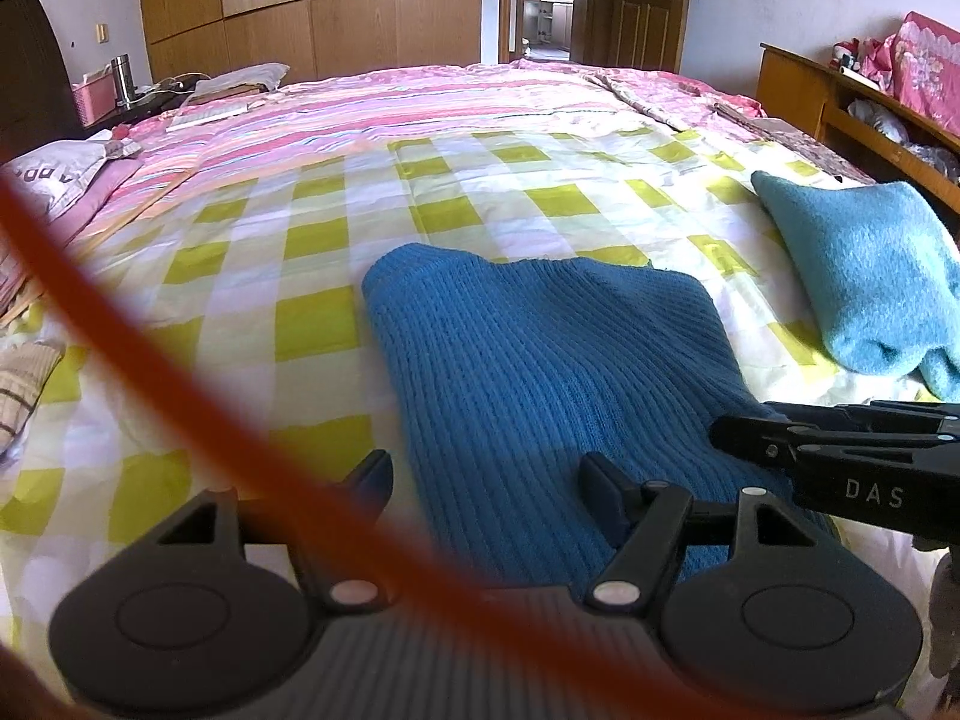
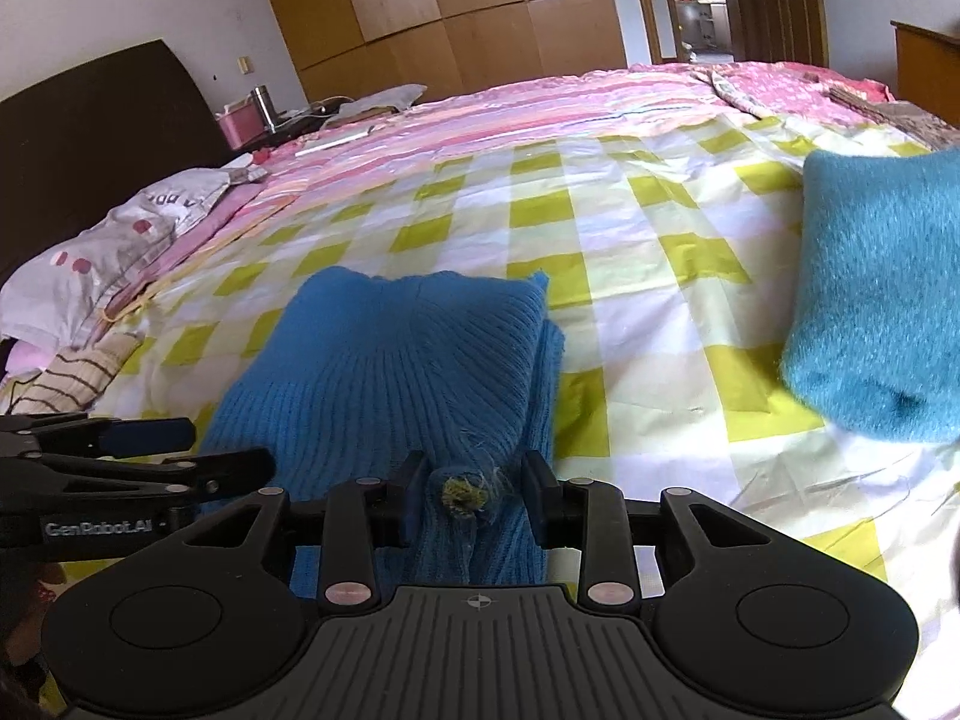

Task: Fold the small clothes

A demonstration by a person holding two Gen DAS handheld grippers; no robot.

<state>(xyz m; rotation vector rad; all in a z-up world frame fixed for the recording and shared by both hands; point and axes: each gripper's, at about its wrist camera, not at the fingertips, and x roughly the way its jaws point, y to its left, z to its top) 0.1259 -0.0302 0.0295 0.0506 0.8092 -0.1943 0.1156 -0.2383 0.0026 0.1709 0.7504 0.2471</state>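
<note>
A blue ribbed knit garment [image 1: 540, 360] lies folded on the green-checked bedspread [image 1: 300, 228]; it also shows in the right wrist view [image 2: 390, 372]. My left gripper [image 1: 486, 480] is open over its near left edge, one finger on the sheet, one on the knit. My right gripper [image 2: 474, 495] is open around a bunched bit of the garment's near edge, with a gap on both sides. The right gripper also enters the left wrist view from the right [image 1: 840, 456].
A folded teal fuzzy garment [image 1: 870, 282] lies to the right, also in the right wrist view [image 2: 882, 300]. A striped cloth [image 2: 78, 372] and pillow [image 2: 120, 228] lie at left. An orange cable [image 1: 150, 372] crosses the left view. A wooden cabinet [image 1: 840, 96] stands right.
</note>
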